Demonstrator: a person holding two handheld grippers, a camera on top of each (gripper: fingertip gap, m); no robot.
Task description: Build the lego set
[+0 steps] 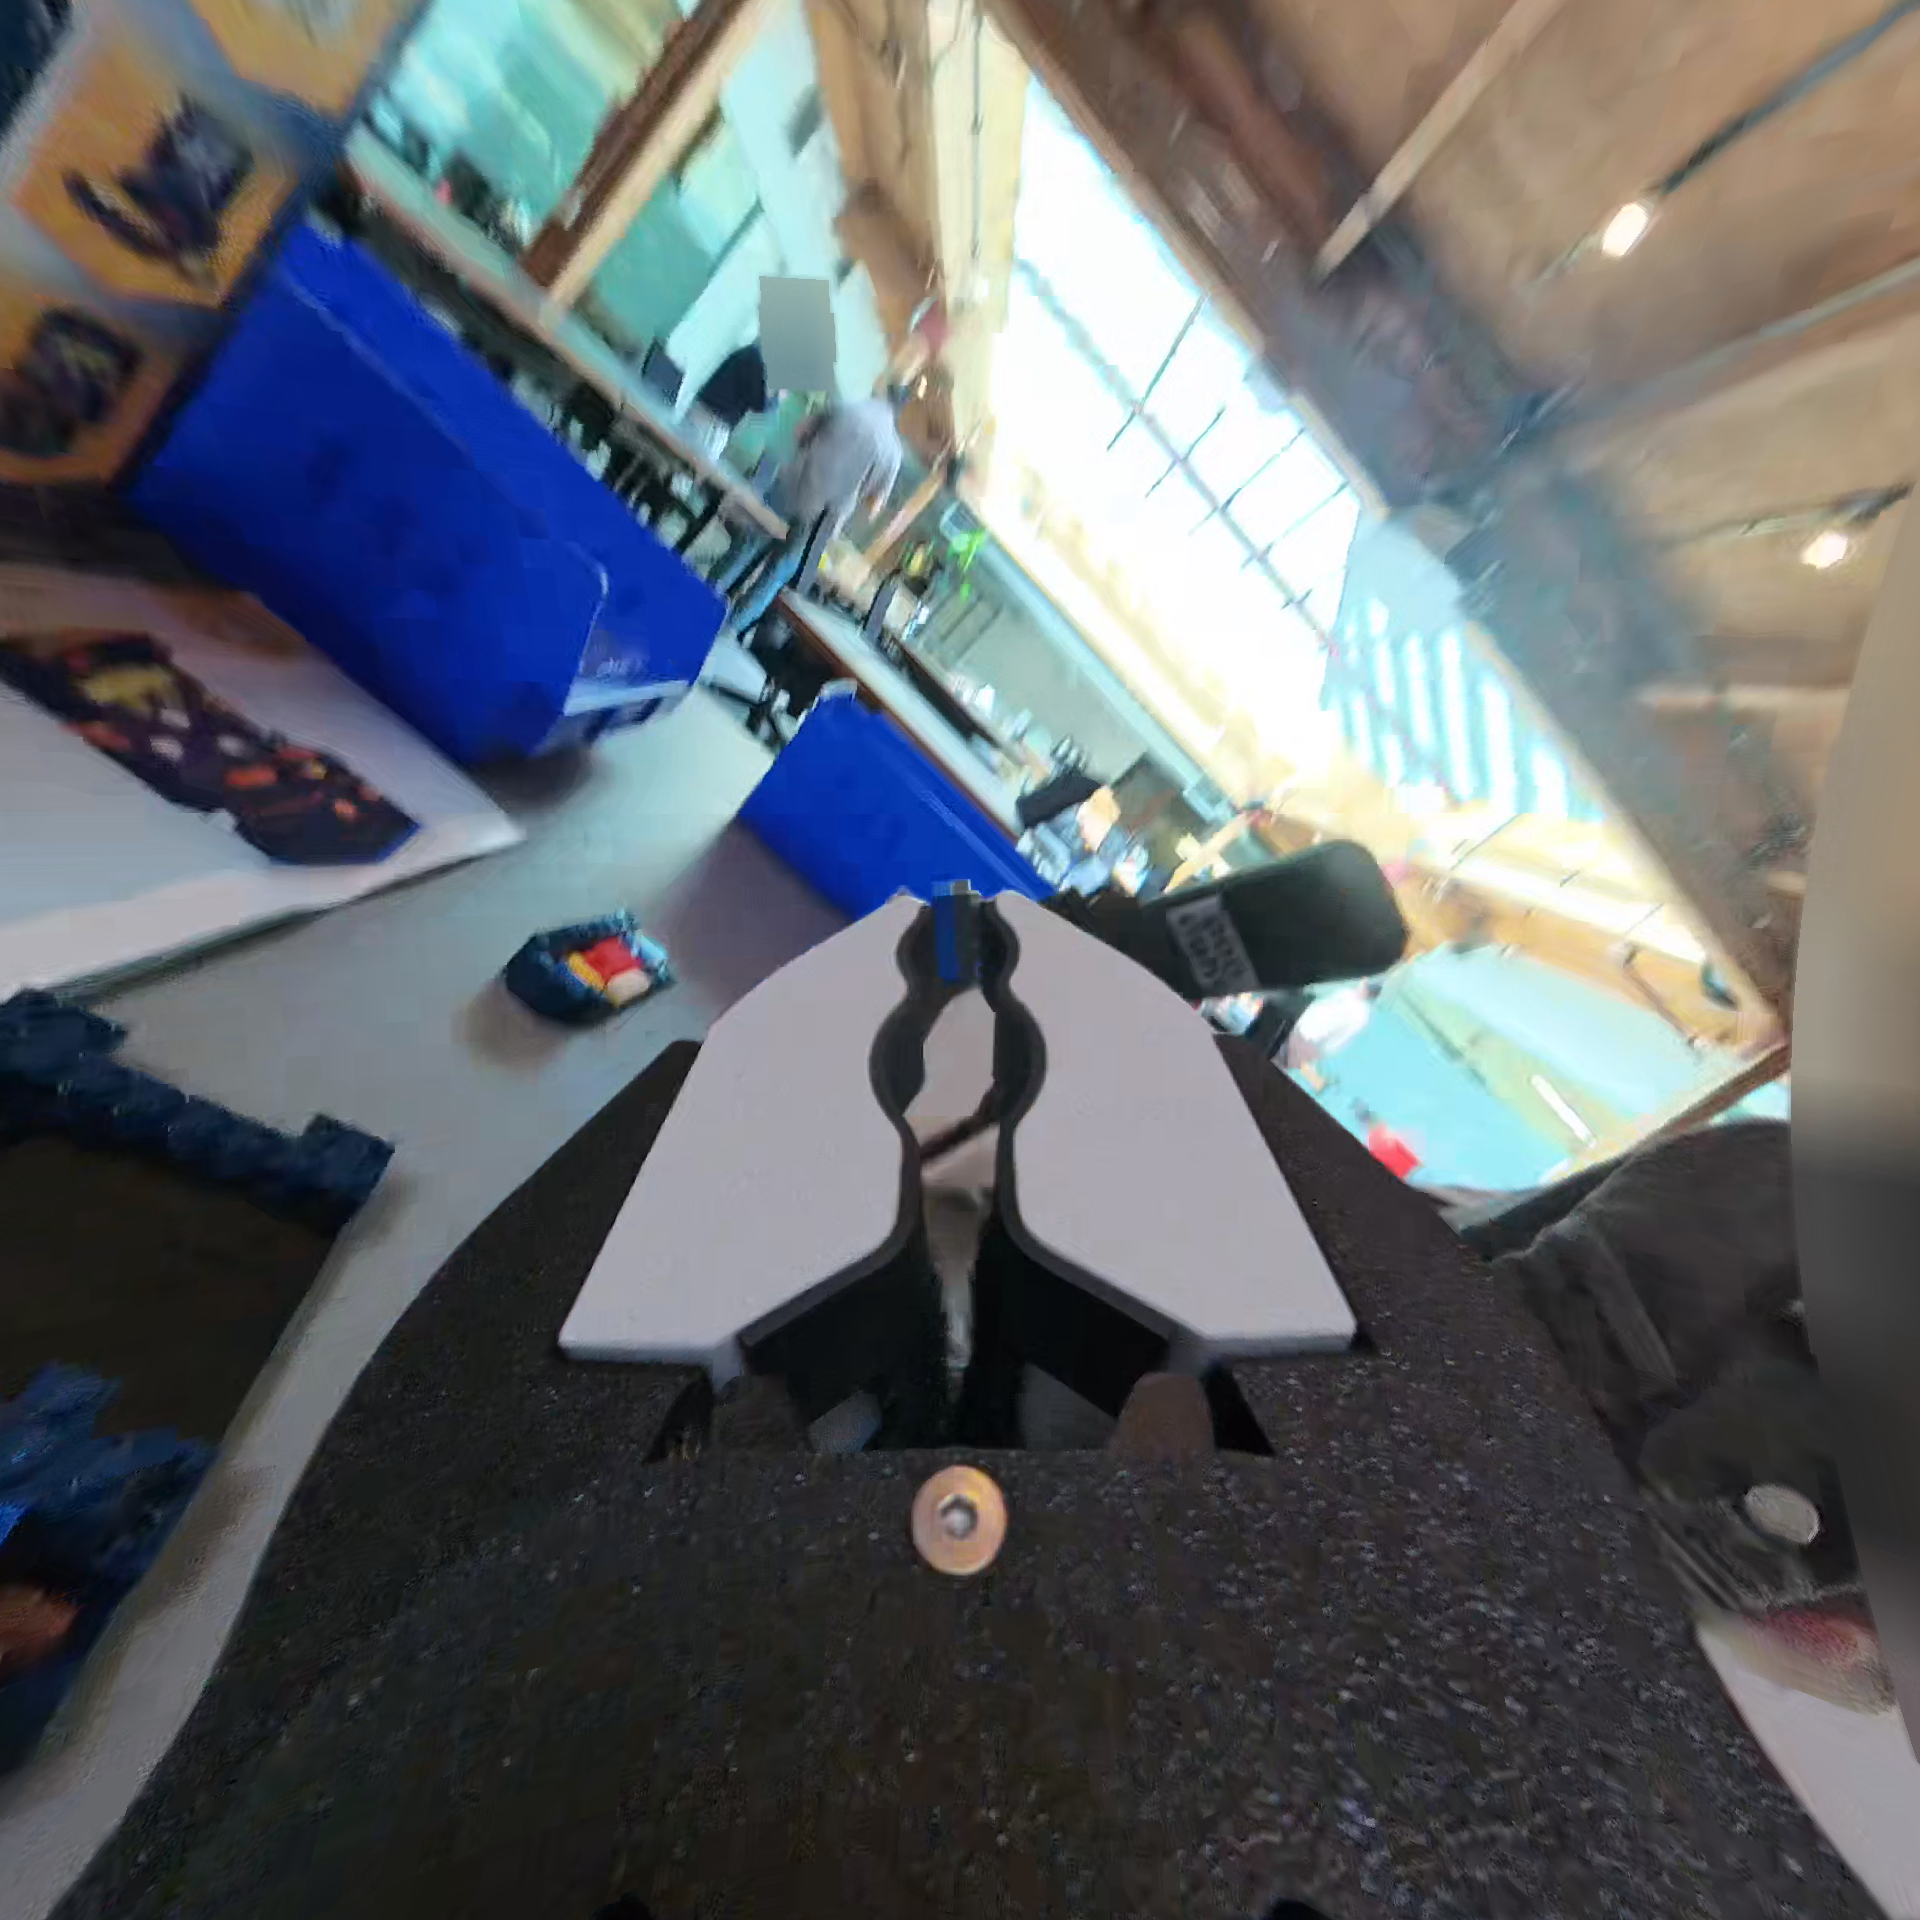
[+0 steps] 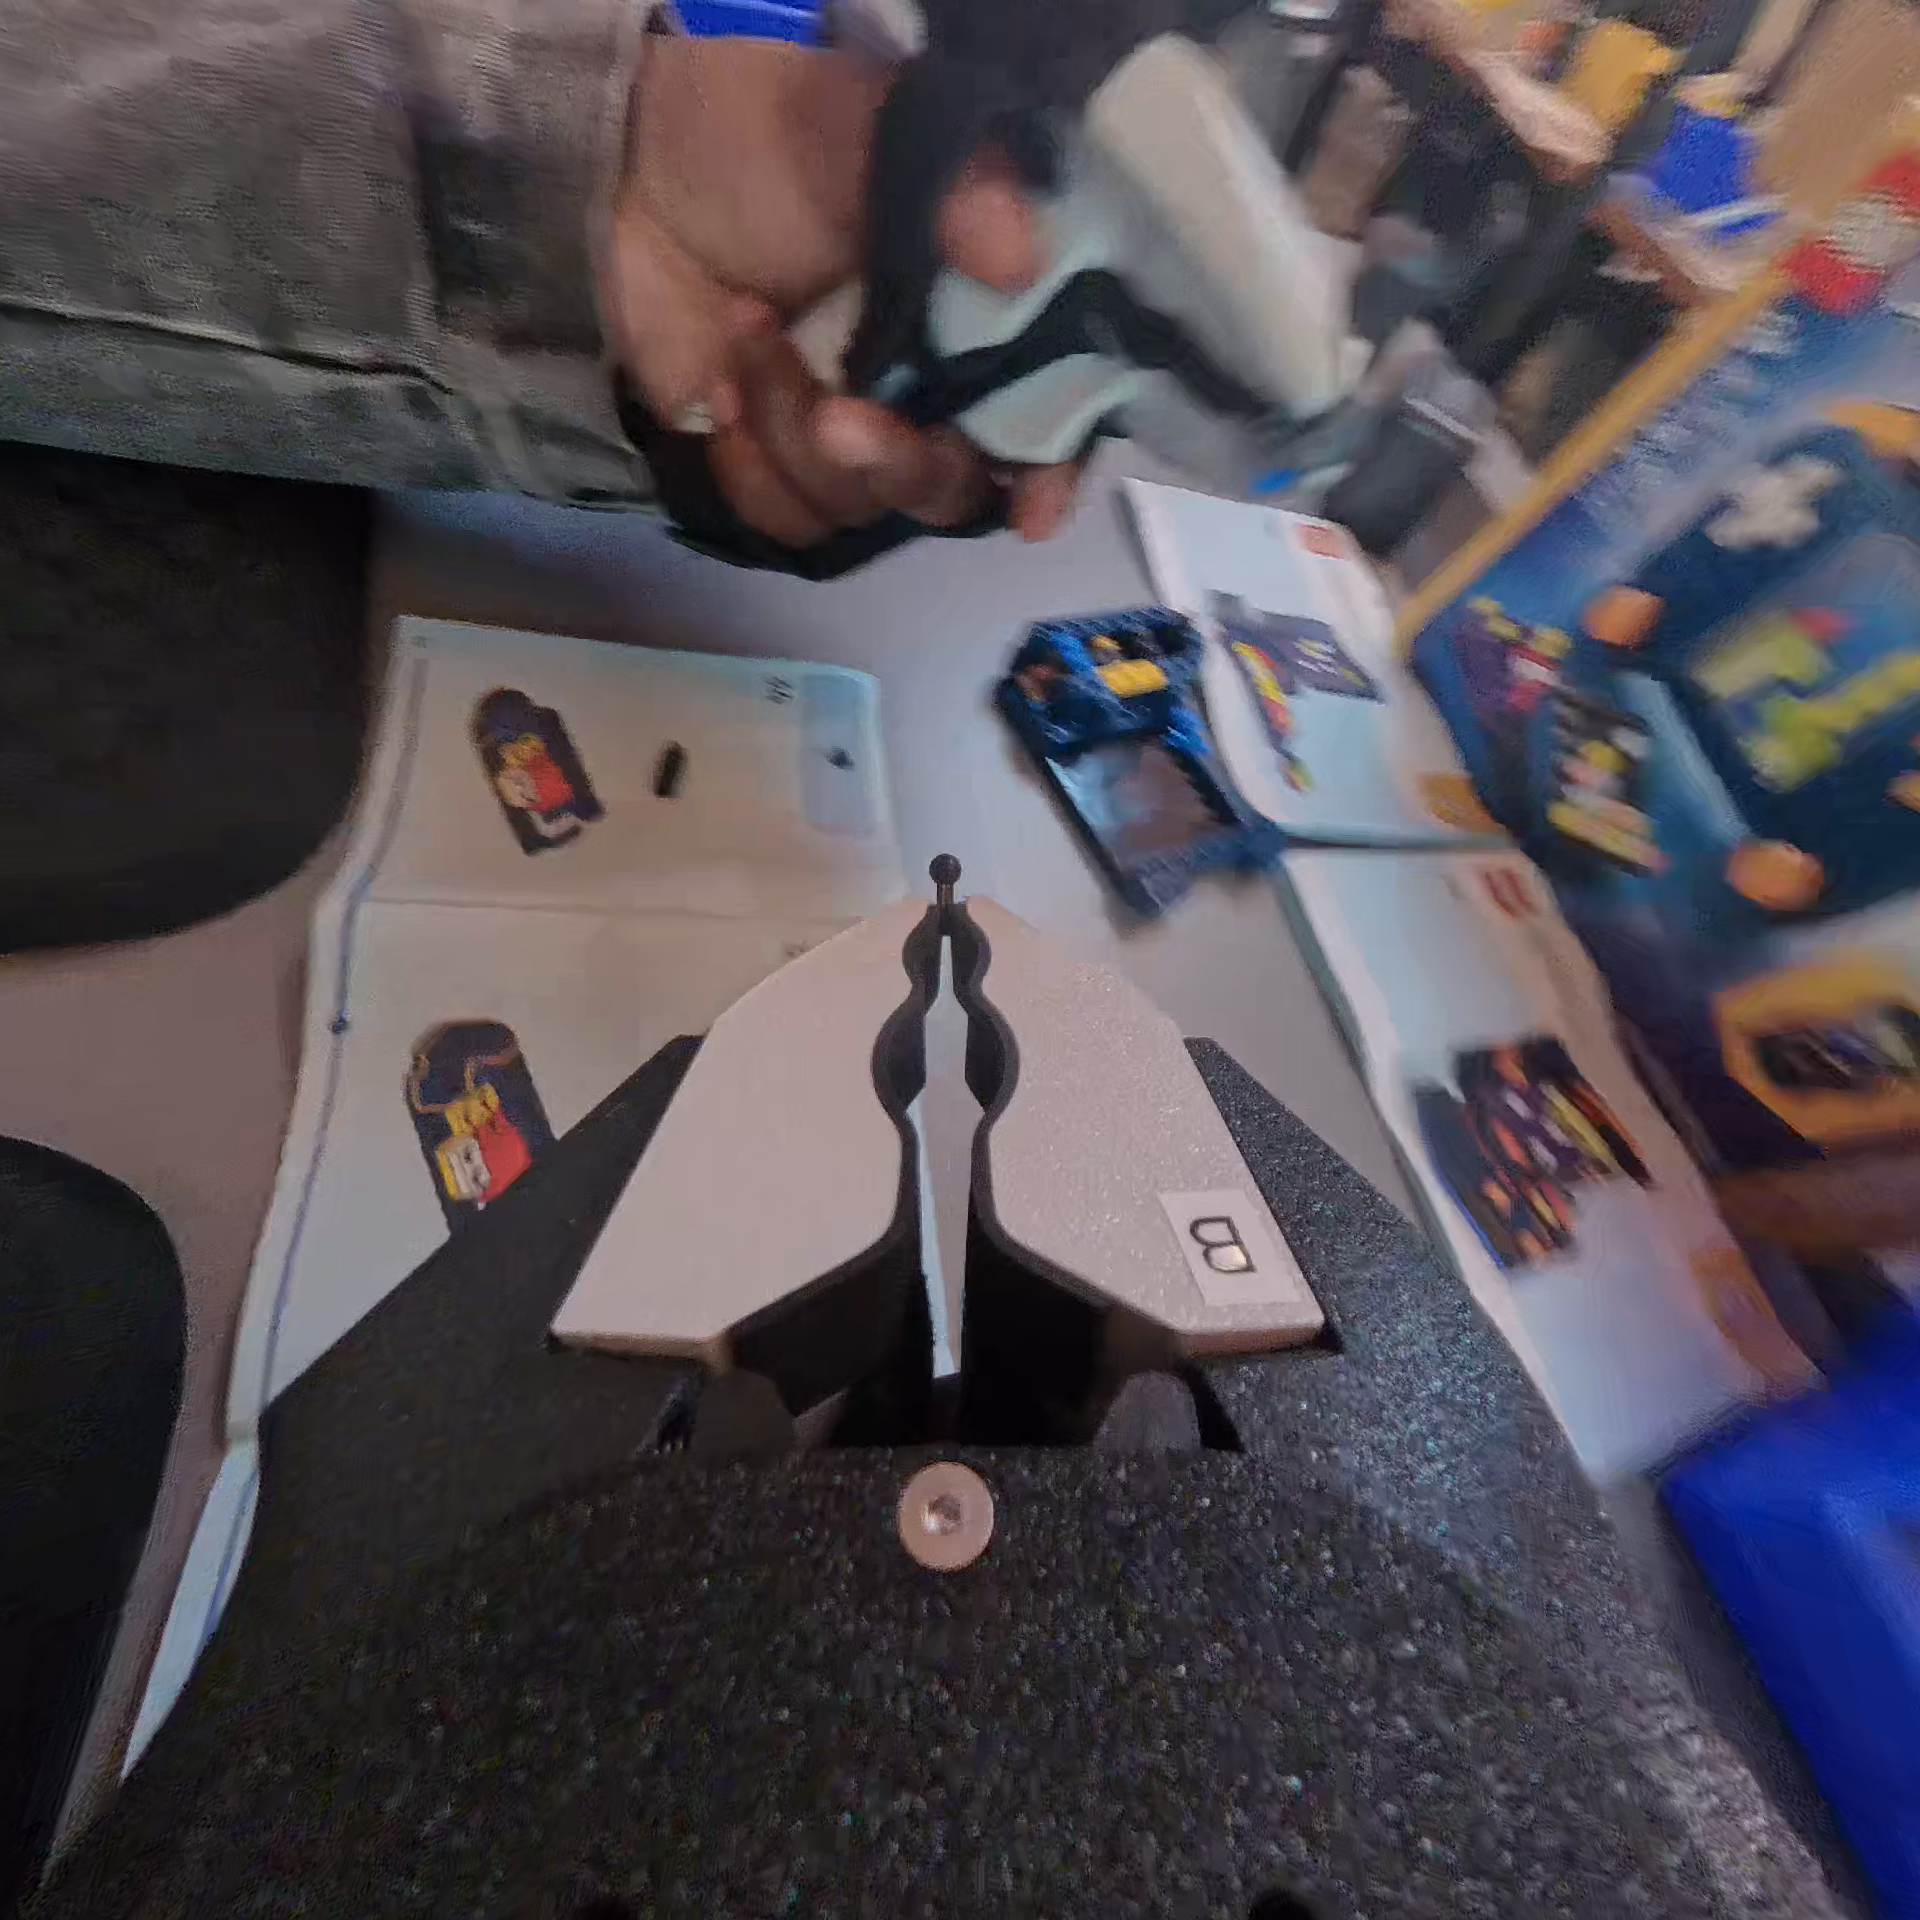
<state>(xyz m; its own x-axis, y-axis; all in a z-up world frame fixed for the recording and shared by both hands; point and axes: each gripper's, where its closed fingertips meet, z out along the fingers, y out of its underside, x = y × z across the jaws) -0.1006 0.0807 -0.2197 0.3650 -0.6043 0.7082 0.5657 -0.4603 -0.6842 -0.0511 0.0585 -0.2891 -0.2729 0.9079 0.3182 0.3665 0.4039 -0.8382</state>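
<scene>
Left gripper (image 1: 954,925) pinches small blue brick (image 1: 948,940) at fingertips, raised above table (image 1: 436,1018). Right gripper (image 2: 943,914) nearly closed on thin black ball-headed pin (image 2: 944,873), over open booklet (image 2: 623,935).

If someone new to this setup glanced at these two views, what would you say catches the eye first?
Probably the two closed grippers: the left gripper pinches a small blue brick at its fingertips, raised toward the bright windows, while the right gripper grips a thin black ball-ended pin above an open instruction booklet. Next, the dark-blue partial build lies on the grey table right of the booklet, beside a colourful box.
</scene>
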